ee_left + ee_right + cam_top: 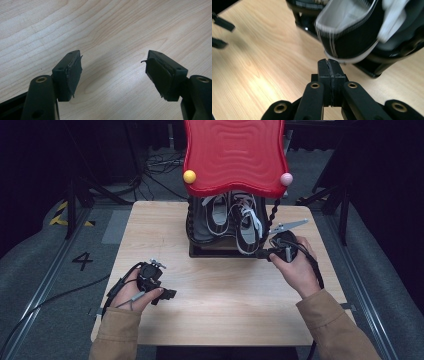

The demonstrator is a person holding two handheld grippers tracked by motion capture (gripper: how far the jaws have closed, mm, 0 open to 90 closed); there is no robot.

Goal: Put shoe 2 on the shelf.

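L tongs [113,72] released, R tongs [329,65] clenched empty by rack [200,251] w/ two sneakers [218,215].

Left gripper [113,72] jaws apart; right gripper [328,65] jaws pressed together.

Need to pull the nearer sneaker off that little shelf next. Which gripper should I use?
Right. The right gripper sits just in front of the sneaker, its fingers closed and empty, so it must open first. The left gripper is open but far off over bare table.

Bright tabletop [220,295], dark surroundings, motion-blurred shoe [352,30] up close
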